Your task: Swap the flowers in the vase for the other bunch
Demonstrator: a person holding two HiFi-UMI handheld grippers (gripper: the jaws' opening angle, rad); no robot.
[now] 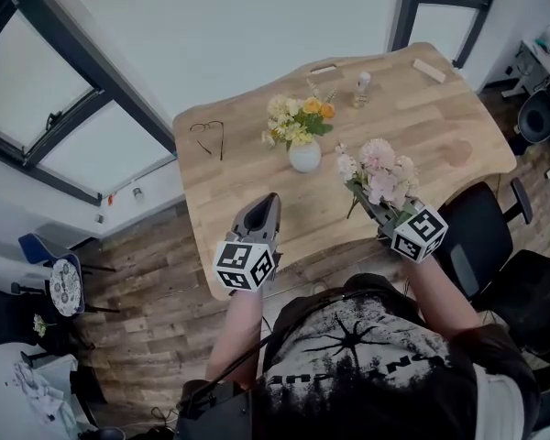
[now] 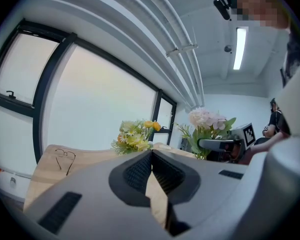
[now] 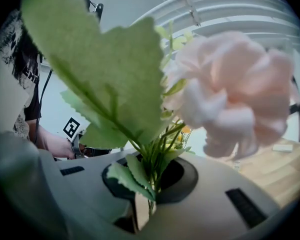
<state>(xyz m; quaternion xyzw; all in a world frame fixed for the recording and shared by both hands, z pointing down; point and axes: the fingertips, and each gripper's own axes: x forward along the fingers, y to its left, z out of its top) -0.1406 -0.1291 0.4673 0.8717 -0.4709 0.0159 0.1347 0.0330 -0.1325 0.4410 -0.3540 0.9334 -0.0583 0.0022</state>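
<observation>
A small white vase (image 1: 304, 157) stands mid-table holding a yellow and orange bunch (image 1: 296, 119), which shows again as the yellow bunch (image 2: 133, 135) in the left gripper view. My right gripper (image 1: 378, 211) is shut on the stems of a pink bunch (image 1: 378, 170), held over the table's near right part; its big pink bloom (image 3: 230, 94) and green leaves (image 3: 105, 79) fill the right gripper view. The pink bunch (image 2: 207, 125) also appears to the left gripper's right. My left gripper (image 1: 266, 209) is shut and empty, at the table's near edge, short of the vase.
A pair of glasses (image 1: 208, 136) lies on the wooden table (image 1: 440, 117) at its left. A small bottle (image 1: 362, 88) and a wooden block (image 1: 429, 71) sit near the far edge. A black chair (image 1: 481, 232) stands at the right, windows at the left.
</observation>
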